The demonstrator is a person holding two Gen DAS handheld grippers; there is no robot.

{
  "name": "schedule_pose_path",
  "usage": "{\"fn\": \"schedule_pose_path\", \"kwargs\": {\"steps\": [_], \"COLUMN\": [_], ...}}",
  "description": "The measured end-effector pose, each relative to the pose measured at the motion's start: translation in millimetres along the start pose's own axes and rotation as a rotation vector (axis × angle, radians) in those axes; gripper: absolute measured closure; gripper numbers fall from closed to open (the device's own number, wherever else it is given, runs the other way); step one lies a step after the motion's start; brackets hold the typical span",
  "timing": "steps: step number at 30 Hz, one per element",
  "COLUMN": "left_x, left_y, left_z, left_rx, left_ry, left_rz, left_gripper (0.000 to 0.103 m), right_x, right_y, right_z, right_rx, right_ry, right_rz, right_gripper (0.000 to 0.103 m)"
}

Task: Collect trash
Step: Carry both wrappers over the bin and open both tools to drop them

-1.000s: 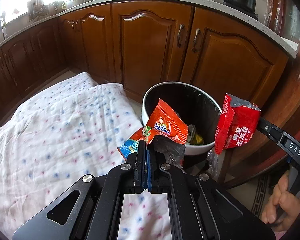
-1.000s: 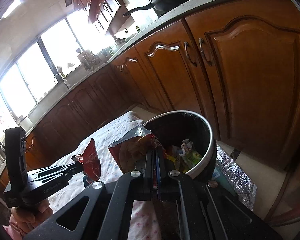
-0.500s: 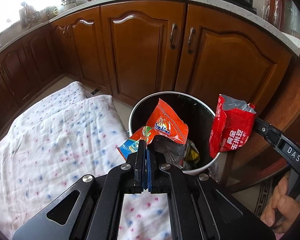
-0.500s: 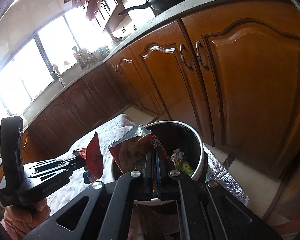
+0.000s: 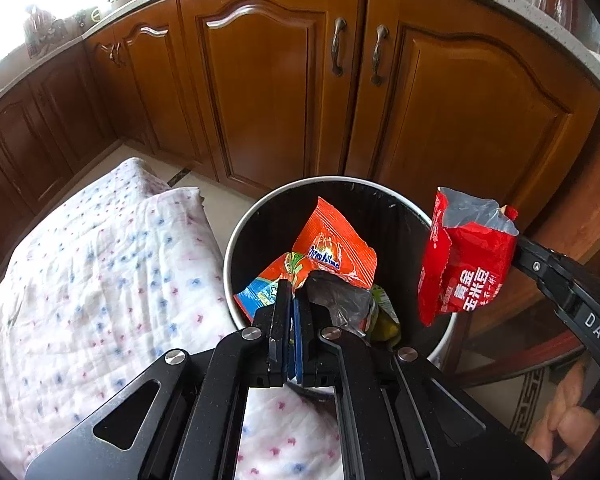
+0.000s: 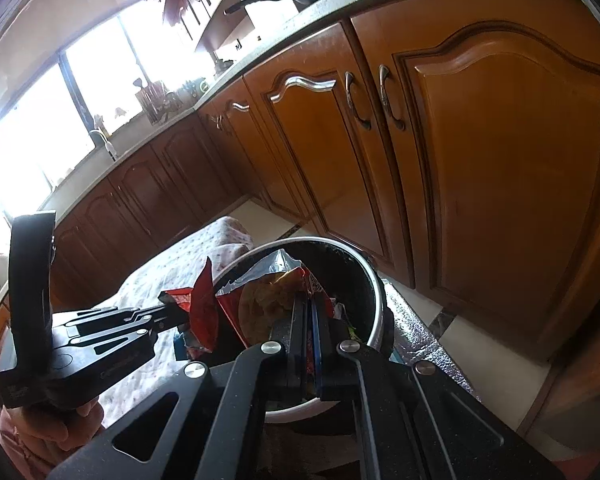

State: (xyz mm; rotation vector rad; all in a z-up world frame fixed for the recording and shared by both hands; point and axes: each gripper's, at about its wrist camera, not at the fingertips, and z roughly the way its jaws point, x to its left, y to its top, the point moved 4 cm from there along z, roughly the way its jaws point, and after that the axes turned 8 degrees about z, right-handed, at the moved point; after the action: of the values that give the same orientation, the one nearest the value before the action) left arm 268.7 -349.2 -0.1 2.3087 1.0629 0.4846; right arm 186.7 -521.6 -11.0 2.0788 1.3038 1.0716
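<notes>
A round white trash bin (image 5: 256,216) with a black liner stands on the floor by the cabinets; it also shows in the right wrist view (image 6: 374,300). My left gripper (image 5: 292,300) is shut on an orange snack wrapper (image 5: 336,248) and holds it over the bin's opening. My right gripper (image 6: 310,304) is shut on a red snack bag (image 5: 468,260) with a silver lining, held at the bin's right rim. In the right wrist view that bag (image 6: 260,304) hangs over the bin, with the left gripper (image 6: 168,312) and its wrapper (image 6: 202,312) to the left. Some trash (image 5: 384,316) lies inside.
A bed or cushion with a dotted white cloth (image 5: 92,280) lies left of the bin. Brown wooden kitchen cabinets (image 5: 276,80) stand close behind it under a countertop (image 6: 340,4). A silver foil mat (image 6: 424,340) lies on the floor by the bin. A wooden furniture leg (image 5: 520,352) is at the right.
Both grippers have moved forward and over the bin with their wrappers still held. The bin now sits closer and more under the left gripper.
</notes>
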Motion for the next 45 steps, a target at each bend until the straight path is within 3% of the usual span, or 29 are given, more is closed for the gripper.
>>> {"fn": "schedule_pose_path", "kwargs": {"steps": [22, 41, 45], "left_x": [-17, -23, -23], "left_y": [9, 10, 11], "left_z": [37, 45, 44], "left_rx": [0.066, 0.076, 0.080], "left_ry": [0.011, 0.014, 0.012], "left_rz": [0.036, 0.036, 0.036], "left_gripper": [0.102, 0.101, 0.100], "right_x": [-9, -5, -7], "right_y": [0, 0, 0], "right_z": [28, 31, 31], "right_rx": [0.065, 0.079, 0.087], "right_ry": [-0.043, -0.047, -0.036], "right_rz": [-0.030, -0.044, -0.030], "right_gripper": [0.101, 0.101, 0.095]}}
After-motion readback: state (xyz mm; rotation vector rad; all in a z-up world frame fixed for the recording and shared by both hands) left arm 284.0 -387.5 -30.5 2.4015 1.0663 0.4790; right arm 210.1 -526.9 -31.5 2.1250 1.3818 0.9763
